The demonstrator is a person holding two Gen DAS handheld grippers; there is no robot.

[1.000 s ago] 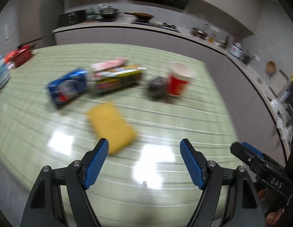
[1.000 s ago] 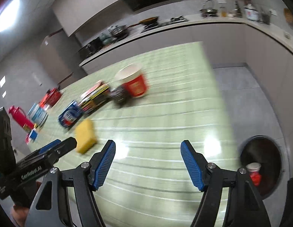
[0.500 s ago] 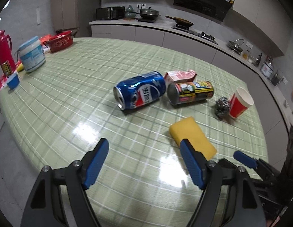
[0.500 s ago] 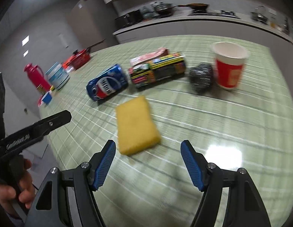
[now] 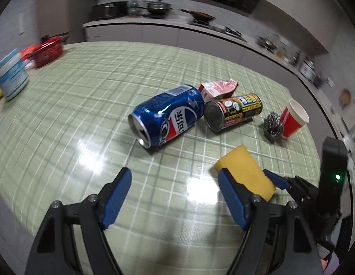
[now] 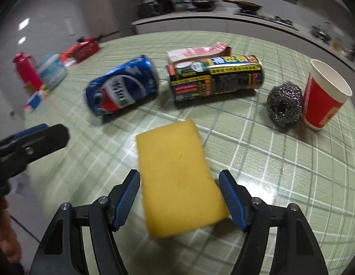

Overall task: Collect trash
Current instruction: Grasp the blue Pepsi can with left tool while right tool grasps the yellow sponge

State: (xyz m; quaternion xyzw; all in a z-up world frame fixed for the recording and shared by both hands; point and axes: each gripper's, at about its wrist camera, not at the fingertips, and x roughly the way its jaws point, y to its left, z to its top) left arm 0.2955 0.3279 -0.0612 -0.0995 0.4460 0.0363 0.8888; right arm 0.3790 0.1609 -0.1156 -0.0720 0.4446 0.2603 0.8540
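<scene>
Two grippers: both are seen over the green checked tablecloth, each with its jaws spread wide and nothing clamped.
Landmark: the yellow sponge is used for all the places below, lying flat on the cloth.
Right gripper: the blue pads are spread on either side of the sponge's near end; a sliver of gap shows on the left pad, contact on the right can't be told, looks like no squeeze.
Left gripper: held to the left of the sponge, only bare cloth between its pads; its right finger overlaps the sponge's near corner in the left wrist view.
Blue can: lying on its side, beyond the sponge and to the left.
Printed can: also tipped over, straight beyond the sponge, just beside the blue can.
Pink carton: flattened, tucked behind the printed can, farther from the sponge.
Steel scourer: beyond the sponge to the right.
Red paper cup: upright, just beside the scourer on the side away from the sponge.
Far stuff: a white tub and a red pot are well apart from the sponge, at the far left edge, kinda blurry.
</scene>
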